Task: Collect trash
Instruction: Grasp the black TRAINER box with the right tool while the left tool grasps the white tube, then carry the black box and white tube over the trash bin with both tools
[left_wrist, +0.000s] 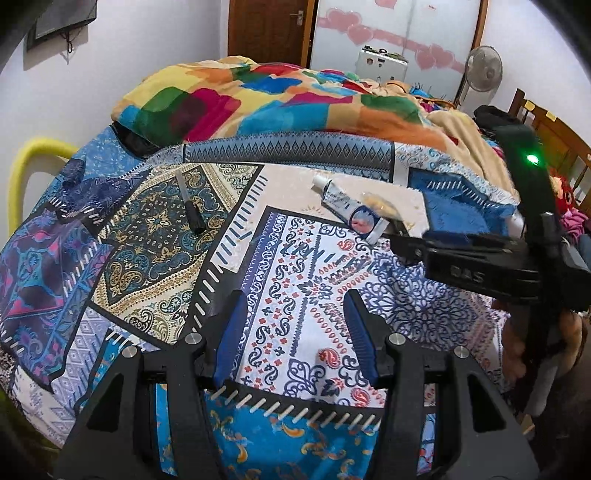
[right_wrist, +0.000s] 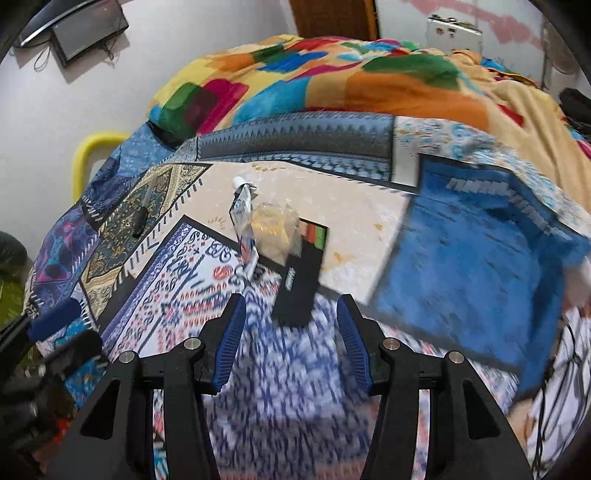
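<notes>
A white and blue tube (left_wrist: 349, 205) lies on the patterned bedspread, also in the right wrist view (right_wrist: 242, 218). A crumpled clear wrapper with yellow inside (right_wrist: 275, 230) rests against it and shows in the left wrist view (left_wrist: 378, 203). A flat black box with coloured stripes (right_wrist: 301, 278) lies just beyond my right gripper (right_wrist: 291, 310), which is open and empty. A black pen (left_wrist: 190, 206) lies to the left, and shows in the right wrist view (right_wrist: 142, 216). My left gripper (left_wrist: 293, 306) is open and empty over the bedspread. The right gripper's body (left_wrist: 480, 262) reaches in beside the tube.
A colourful blanket (left_wrist: 280, 99) is heaped at the back of the bed. A blue cloth (right_wrist: 476, 258) lies at the right. A yellow chair back (left_wrist: 22, 173) stands at the left, a fan (left_wrist: 484, 70) and wooden furniture (left_wrist: 554, 129) at the right.
</notes>
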